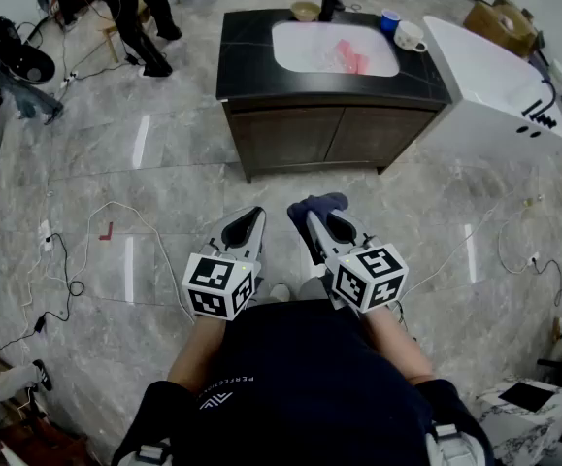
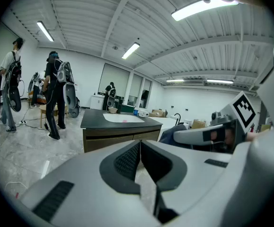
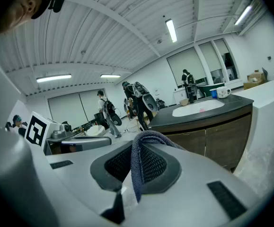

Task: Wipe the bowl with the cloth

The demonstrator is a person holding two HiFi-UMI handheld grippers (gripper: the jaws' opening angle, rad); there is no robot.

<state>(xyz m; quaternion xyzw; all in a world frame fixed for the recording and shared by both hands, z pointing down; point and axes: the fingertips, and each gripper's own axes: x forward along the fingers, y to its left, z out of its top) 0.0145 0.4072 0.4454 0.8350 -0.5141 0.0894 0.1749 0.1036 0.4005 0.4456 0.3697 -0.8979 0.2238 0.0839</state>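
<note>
Two marker cubes, one on each gripper, carry only black-and-white square patterns and no words. The small white lettering on the person's dark shirt (image 1: 227,386) is too small to read.

The left gripper (image 1: 251,217) has its fingers pressed together with nothing between them, as its own view plainly shows. The right gripper (image 1: 312,223) is clamped on a dark blue cloth (image 1: 321,204). In the right gripper view the cloth loops up over the pads and a strip of it hangs down between them. Both grippers are held side by side in front of the person, well apart from the cabinet.

The bowl (image 1: 306,11), small and tan, stands on the dark counter (image 1: 251,47) at the back rim of the white sink (image 1: 305,51), just beside the tap. Something pink (image 1: 350,56) lies in the sink. A blue cup (image 1: 389,19) and a white mug (image 1: 410,37) stand on the sink's right side.

Only the head view shows the marble floor with its cables (image 1: 62,260) and a small red mark (image 1: 106,231). Only the gripper views show the ribbed ceiling with its strip lights (image 2: 207,6). The left gripper view shows people wearing backpacks (image 2: 56,93) standing left of the cabinet. Each gripper view catches the other gripper's marker cube at its edge.
</note>
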